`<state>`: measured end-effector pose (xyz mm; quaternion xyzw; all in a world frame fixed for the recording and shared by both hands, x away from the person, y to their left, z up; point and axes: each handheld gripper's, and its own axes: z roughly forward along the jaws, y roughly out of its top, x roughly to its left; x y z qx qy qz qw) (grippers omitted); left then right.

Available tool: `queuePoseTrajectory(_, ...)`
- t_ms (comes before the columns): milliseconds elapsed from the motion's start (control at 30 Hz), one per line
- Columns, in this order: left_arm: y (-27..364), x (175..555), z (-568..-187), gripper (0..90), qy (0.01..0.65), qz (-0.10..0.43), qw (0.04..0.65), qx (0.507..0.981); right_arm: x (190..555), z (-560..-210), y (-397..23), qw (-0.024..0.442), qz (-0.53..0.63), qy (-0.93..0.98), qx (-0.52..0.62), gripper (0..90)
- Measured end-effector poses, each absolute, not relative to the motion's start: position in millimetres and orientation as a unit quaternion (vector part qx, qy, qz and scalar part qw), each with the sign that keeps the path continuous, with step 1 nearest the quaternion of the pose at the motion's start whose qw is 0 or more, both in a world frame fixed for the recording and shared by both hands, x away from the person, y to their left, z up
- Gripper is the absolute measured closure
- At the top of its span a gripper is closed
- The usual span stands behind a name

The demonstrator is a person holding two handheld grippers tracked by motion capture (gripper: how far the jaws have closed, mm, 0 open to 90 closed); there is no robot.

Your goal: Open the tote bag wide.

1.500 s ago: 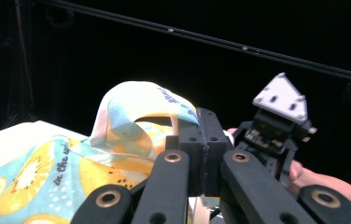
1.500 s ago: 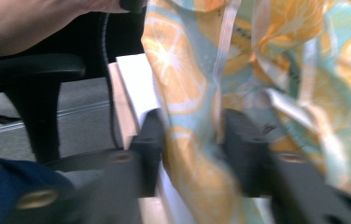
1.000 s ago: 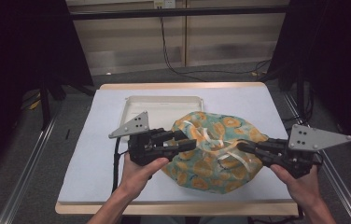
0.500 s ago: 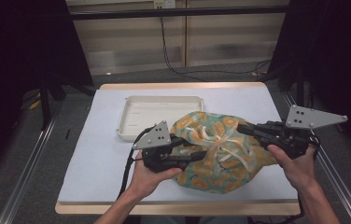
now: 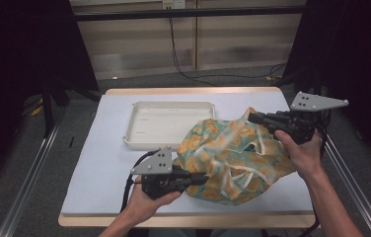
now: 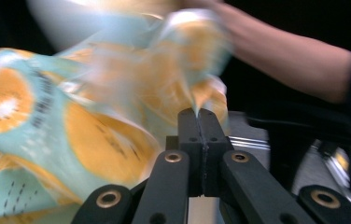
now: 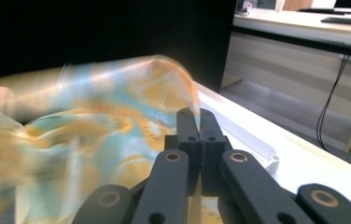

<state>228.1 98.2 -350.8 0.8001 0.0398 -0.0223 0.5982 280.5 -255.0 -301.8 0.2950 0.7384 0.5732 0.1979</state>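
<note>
A teal cloth (image 5: 233, 158) printed with orange rounds lies bunched on the table's right half. My left gripper (image 5: 203, 178) is at the cloth's near left edge. Its jaws have just been closing and now stand shut, with a fold of the cloth (image 6: 94, 140) pinched at the tips of the left gripper (image 6: 201, 112). My right gripper (image 5: 251, 117) holds the cloth's far right corner up off the table. In the right gripper view, the blurred cloth (image 7: 94, 121) rises from the shut tips of the right gripper (image 7: 200, 112).
A white shallow tray (image 5: 173, 104) sits empty behind the cloth, left of centre; its rim (image 7: 257, 140) also lies past the right gripper. A pale blue sheet (image 5: 104, 163) covers the table. Metal rails run along both sides, and dark curtains surround the table.
My left gripper moved toward the near edge and down to the cloth's edge, and its jaws shut. My right gripper drew the cloth's corner toward the back, stretching the fabric.
</note>
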Motion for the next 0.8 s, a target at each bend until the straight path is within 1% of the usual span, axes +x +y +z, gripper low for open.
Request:
queuePoseTrajectory(67, 102, 221, -354, 90.0, 0.035, -0.021, 0.59, 0.807, 289, -307, -254, 0.194, 0.57, 0.742, 0.295, 90.0)
queuePoseTrajectory(133, 107, 214, -356, 90.0, 0.032, -0.032, 0.596, 0.802, 299, -315, -253, 0.19, 0.563, 0.743, 0.307, 90.0)
queuePoseTrajectory(333, 128, 201, -355, 90.0, 0.029, -0.033, 0.601, 0.798, 319, -324, -257, 0.187, 0.561, 0.736, 0.33, 90.0)
queuePoseTrajectory(400, 135, 202, -355, 90.0, 0.032, -0.026, 0.598, 0.801, 326, -328, -260, 0.189, 0.554, 0.736, 0.34, 90.0)
queuePoseTrajectory(567, 152, 215, -363, 90.0, 0.072, -0.004, 0.598, 0.798, 338, -345, -263, 0.192, 0.53, 0.743, 0.361, 90.0)
queuePoseTrajectory(633, 155, 221, -368, 90.0, 0.09, -0.009, 0.597, 0.797, 338, -351, -265, 0.182, 0.529, 0.746, 0.361, 89.5)
queuePoseTrajectory(667, 154, 224, -370, 90.0, 0.089, -0.013, 0.598, 0.797, 338, -354, -266, 0.176, 0.529, 0.747, 0.361, 85.4)
queuePoseTrajectory(700, 153, 225, -371, 90.0, 0.091, -0.006, 0.593, 0.8, 337, -355, -266, 0.173, 0.529, 0.748, 0.361, 80.5)
queuePoseTrajectory(767, 151, 227, -371, 87.9, 0.091, -0.012, 0.596, 0.797, 331, -353, -266, 0.18, 0.527, 0.749, 0.358, 73.4)
queuePoseTrajectory(800, 150, 226, -370, 84.3, 0.094, -0.01, 0.6, 0.794, 328, -351, -267, 0.183, 0.529, 0.749, 0.355, 68.8)
